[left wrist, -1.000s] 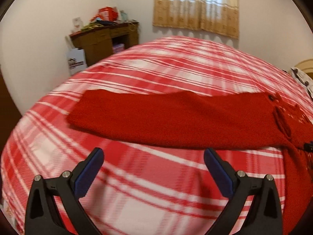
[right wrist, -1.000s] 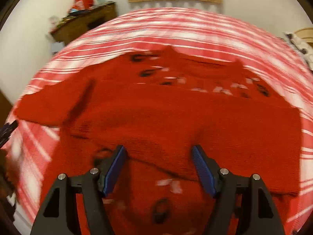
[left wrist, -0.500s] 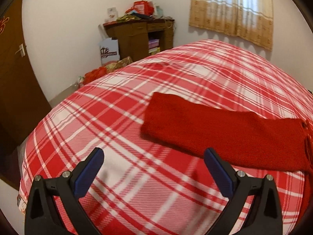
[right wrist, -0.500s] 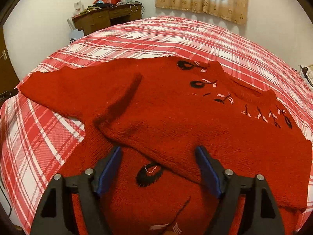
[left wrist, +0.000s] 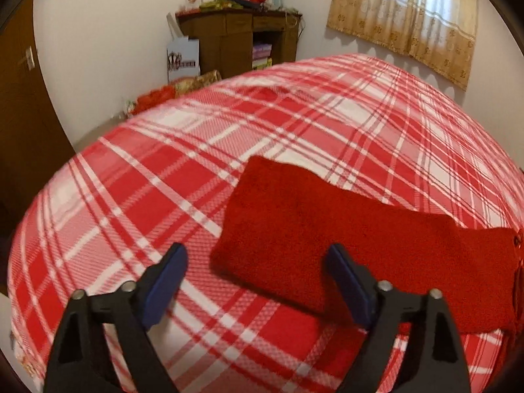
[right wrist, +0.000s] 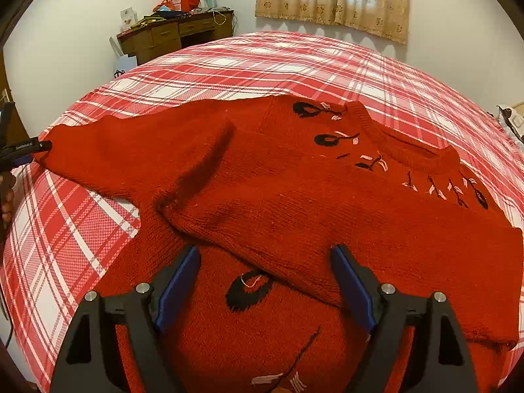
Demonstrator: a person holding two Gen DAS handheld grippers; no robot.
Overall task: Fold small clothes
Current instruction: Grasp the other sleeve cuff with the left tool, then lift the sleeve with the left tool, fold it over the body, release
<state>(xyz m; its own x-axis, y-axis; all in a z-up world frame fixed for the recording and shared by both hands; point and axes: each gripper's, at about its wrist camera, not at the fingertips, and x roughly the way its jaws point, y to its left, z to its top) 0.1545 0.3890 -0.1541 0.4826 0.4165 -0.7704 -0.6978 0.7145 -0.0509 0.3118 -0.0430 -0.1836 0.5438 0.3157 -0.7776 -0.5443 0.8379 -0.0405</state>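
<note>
L wrist view: left gripper [left wrist: 255,263] fingers wide, w/ jaws just been closing a bit; nothing pressed betw. them. They hang over the cuff end of the sweater sleeve [left wrist: 344,242], which lies flat on the plaid bed [left wrist: 137,196]. Right fingertip [left wrist: 340,262] overlaps the sleeve edge in pic; can't tell if touching. Sleeve runs off to the right, rest of garment cut off by the lens rim. Frame is blurred. Desk [left wrist: 235,42] w/ clutter on top at the far wall, items too small to ID.

R wrist view: right gripper [right wrist: 265,262] fingers wide, just been opening, gripping nothing. Red sweater [right wrist: 294,203] spread on bed under it, right sleeve [right wrist: 376,249] folded across the chest, covering part of the black pattern. Hem cut off at bottom. Left gripper only partly seen at far left edge by the other cuff.
</note>
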